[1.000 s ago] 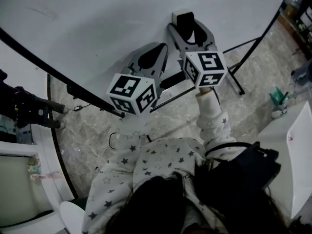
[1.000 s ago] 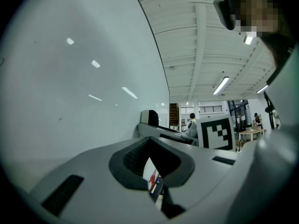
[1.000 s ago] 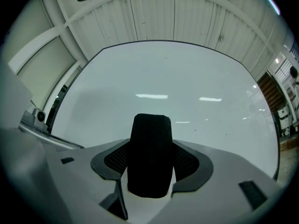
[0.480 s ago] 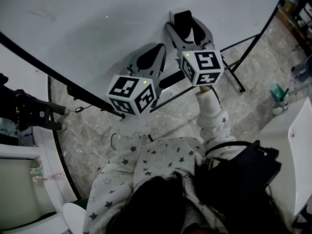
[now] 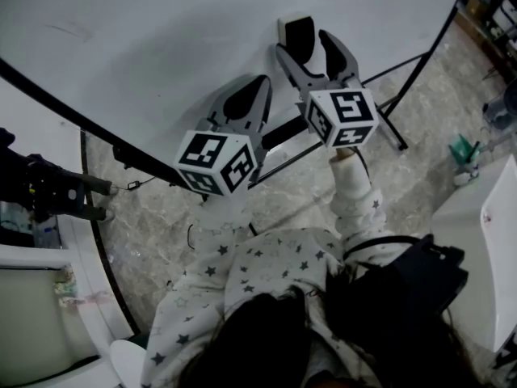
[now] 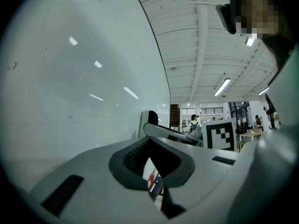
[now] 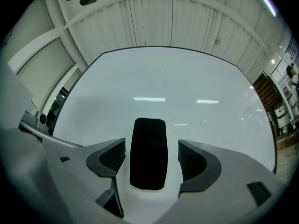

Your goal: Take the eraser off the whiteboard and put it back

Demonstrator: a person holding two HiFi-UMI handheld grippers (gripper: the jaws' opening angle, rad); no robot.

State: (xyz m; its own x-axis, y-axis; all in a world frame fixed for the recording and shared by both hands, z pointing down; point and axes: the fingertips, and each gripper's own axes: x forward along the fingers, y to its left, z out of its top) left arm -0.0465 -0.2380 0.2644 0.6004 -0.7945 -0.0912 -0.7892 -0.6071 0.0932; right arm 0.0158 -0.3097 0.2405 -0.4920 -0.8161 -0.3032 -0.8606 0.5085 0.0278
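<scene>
A black eraser (image 5: 297,35) with a white base sits flat against the whiteboard (image 5: 161,23). My right gripper (image 5: 311,48) is open around it, and its jaws have just been opening. In the right gripper view the eraser (image 7: 148,153) stands upright between the two pads, with a gap on each side. To the left and lower down, my left gripper (image 5: 252,95) is shut on nothing and close to the board. In the left gripper view, the left gripper (image 6: 156,171) points along the whiteboard (image 6: 70,101), with the eraser (image 6: 149,118) ahead.
The whiteboard's black frame edge (image 5: 81,120) runs diagonally across the head view. Black stand legs (image 5: 396,140) cross the marble floor below. A white table (image 5: 485,241) is at the right, a green item (image 5: 462,153) lies on the floor, and dark equipment (image 5: 48,188) sits at the left.
The right gripper's jaws have spread apart and let go of the eraser, which stays on the board. The left gripper has kept its place.
</scene>
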